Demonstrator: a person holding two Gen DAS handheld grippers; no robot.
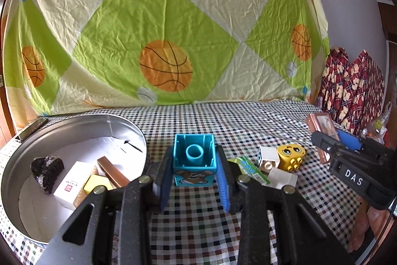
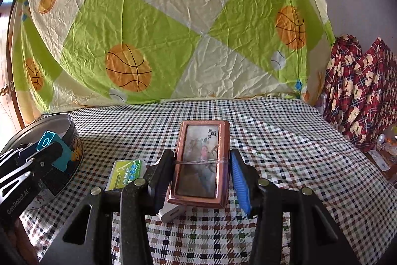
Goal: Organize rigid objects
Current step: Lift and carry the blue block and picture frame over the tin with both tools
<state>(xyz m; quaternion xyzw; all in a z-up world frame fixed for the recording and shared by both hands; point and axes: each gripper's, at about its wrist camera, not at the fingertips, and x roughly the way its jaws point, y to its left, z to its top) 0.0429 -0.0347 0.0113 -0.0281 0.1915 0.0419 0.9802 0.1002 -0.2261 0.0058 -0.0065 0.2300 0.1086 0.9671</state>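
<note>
The round tin (image 1: pixel 74 131) sits at the left edge of the bench (image 1: pixel 223 121), its rim just beside the left hand-held gripper (image 1: pixel 194 175); checked cloth lies bare behind and to the right. That gripper is clenched on a blue toy block (image 1: pixel 194 158), lifted off the cloth, hollow side facing the camera. The right hand-held gripper (image 2: pixel 201 175) points slightly downward, grasping a copper-edged box (image 2: pixel 201 160) clear of the cloth. A green packet (image 2: pixel 126 173), white blocks (image 1: pixel 269 158) and a yellow block (image 1: pixel 290 154) lie between the two. A ball-print sheet (image 1: pixel 161 29) hangs behind.
</note>
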